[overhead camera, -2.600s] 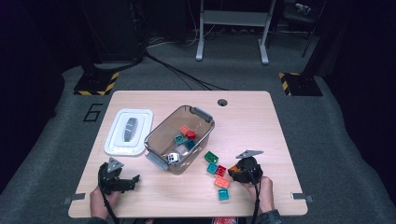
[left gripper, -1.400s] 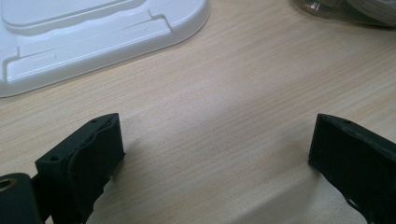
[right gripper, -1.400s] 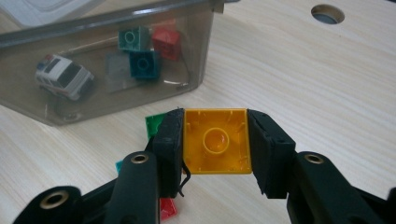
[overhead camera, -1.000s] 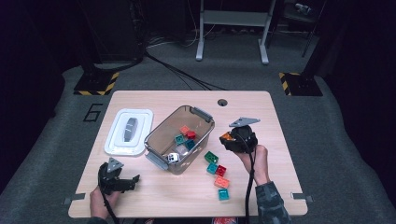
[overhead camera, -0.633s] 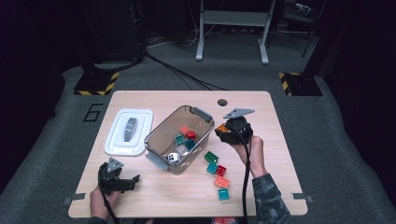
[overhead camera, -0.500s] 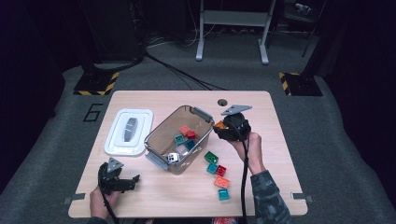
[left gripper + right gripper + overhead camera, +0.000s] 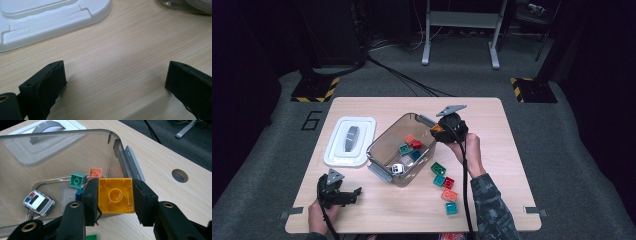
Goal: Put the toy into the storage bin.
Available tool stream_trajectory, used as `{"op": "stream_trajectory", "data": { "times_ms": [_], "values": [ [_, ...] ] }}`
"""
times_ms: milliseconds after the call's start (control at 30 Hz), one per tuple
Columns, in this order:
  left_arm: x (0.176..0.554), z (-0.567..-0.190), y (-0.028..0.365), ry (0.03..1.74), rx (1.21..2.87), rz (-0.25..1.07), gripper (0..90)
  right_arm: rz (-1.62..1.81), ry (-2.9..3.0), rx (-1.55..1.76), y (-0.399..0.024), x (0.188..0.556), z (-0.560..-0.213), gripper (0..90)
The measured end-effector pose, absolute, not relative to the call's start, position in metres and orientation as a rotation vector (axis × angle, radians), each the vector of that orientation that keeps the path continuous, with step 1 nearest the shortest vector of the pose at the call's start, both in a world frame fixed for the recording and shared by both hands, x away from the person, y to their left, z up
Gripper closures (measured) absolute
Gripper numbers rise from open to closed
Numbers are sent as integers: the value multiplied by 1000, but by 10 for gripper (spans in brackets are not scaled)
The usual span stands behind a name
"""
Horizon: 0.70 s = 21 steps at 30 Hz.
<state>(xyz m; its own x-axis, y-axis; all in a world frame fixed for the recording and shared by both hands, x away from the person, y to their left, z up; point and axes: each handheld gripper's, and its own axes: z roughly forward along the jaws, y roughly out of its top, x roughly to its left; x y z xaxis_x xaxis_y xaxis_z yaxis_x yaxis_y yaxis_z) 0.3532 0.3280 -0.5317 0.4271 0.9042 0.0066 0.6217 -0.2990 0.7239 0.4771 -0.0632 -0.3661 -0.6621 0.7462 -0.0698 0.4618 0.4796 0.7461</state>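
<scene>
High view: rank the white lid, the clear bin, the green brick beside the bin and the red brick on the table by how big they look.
1. clear bin
2. white lid, slightly smaller
3. green brick and red brick: they look alike, so no ranking between them.

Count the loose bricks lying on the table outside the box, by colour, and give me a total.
Green brick: 1
Teal bricks: 2
Red brick: 1
Orange brick: 1
Total: 5
</scene>
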Motion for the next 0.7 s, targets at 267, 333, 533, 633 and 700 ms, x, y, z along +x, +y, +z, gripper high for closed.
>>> {"op": "stream_trajectory", "data": {
  "times_ms": [267, 333, 533, 633, 700],
  "values": [
    [353, -532, 328, 1282, 2032, 558, 30, 981, 2389, 1022, -51, 487, -375, 587],
    [353, -532, 328, 1282, 2031, 558, 30, 978, 2394, 1008, -48, 489, -378, 587],
    [353, -531, 328, 1282, 2036, 557, 31, 952, 2426, 1012, -45, 493, -384, 586],
    [353, -531, 328, 1280, 2042, 548, 32, 931, 2441, 1014, -44, 493, -385, 586],
    [353, -531, 328, 1282, 2036, 557, 32, 926, 2439, 1012, -45, 493, -385, 584]
  ]
}}
